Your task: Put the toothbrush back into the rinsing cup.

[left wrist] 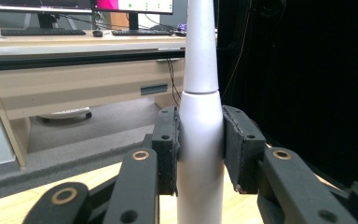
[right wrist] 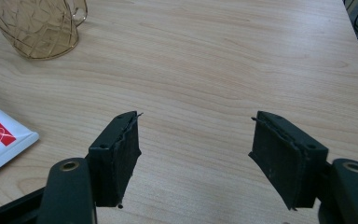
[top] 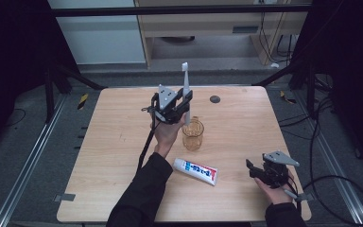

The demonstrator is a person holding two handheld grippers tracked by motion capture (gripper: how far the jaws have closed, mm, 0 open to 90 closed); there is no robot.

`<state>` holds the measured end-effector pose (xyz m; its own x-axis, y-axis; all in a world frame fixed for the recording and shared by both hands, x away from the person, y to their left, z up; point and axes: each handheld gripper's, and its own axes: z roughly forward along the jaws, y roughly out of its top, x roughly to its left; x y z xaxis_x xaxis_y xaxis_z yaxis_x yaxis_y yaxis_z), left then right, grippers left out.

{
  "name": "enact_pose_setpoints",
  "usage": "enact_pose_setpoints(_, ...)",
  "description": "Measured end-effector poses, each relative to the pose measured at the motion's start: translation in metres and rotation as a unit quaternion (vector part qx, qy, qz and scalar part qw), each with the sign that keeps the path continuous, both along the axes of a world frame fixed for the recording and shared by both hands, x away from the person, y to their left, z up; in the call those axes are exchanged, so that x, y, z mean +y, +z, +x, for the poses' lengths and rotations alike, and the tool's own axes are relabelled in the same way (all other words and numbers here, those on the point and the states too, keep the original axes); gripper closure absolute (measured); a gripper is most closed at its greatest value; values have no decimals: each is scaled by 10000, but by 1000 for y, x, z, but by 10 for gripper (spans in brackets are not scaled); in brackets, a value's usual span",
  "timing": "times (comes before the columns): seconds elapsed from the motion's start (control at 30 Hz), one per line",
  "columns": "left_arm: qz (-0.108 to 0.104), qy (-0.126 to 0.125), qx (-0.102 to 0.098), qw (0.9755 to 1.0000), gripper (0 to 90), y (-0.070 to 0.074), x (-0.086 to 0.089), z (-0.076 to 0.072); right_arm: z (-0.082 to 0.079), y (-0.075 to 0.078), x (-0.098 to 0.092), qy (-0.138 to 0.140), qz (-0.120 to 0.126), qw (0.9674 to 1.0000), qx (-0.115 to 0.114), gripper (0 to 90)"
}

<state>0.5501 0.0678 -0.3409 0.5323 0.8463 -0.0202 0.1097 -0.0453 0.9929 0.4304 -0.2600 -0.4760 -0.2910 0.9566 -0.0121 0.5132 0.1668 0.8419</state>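
The left tool point(top: 185, 103) pinches a white electric toothbrush point(top: 185, 90) upright just above the amber glass mug point(top: 192, 134) at mid-tabletop point(top: 113, 142), while the right tool point(top: 254, 170), jaws spread and empty, rests near the right edge beside the toothpaste tube point(top: 196, 171).

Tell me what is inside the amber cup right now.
The amber cup looks empty. The electric toothbrush, clamped upright in the left gripper, hangs above the rim; its lower end is hidden by the gripper, so entry cannot be confirmed.
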Motion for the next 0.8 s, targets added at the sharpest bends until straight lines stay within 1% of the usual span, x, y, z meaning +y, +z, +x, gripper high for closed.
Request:
enact_pose_setpoints(0.07, -7, -42, 19, 10000, 674, -3, -2, 1, 0, 0, 0, 4, 9, 10000, 16, 318)
enact_pose_setpoints(0.17, 5, -67, -8, 10000, 674, -7, -4, 1, 0, 0, 0, 9, -8, 10000, 5, 318)
enact_pose_setpoints(0.43, 77, -149, -8, 9999, 674, -18, -7, 0, 0, 0, 1, 21, -1, 10000, 3, 319)
enact_pose_setpoints(0.8, 144, -208, 112, 9996, 674, -37, -4, -3, 0, -1, 1, 18, -36, 10000, 21, 320)
